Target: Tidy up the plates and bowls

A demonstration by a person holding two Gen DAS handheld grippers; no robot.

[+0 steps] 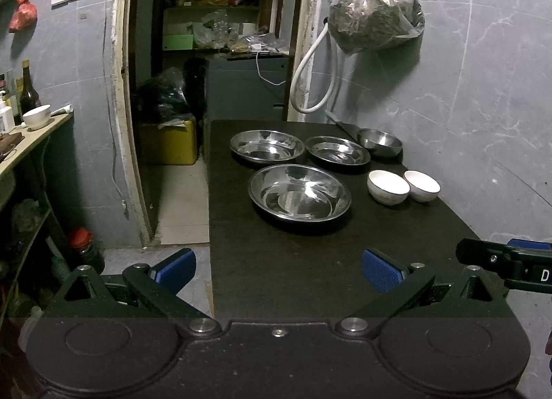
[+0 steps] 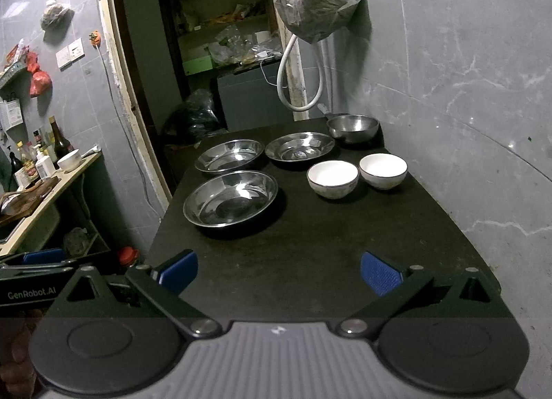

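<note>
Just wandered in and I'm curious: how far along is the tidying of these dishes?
Nothing looks done yet. Three steel plates, a steel bowl and two white bowls all sit separately on the dark table, unstacked. Nothing is in hand: the left gripper and right gripper both hang open and empty. All the stacking is left.

Both the left gripper (image 1: pixel 278 269) and the right gripper (image 2: pixel 279 271) have black linkage arms and ribbed blue pads (image 1: pixel 379 274). Silver pivot screws (image 2: pixel 352 324) join the arms. White "GenRobot.AI" lettering (image 2: pixel 31 293) marks the left gripper's side.
</note>
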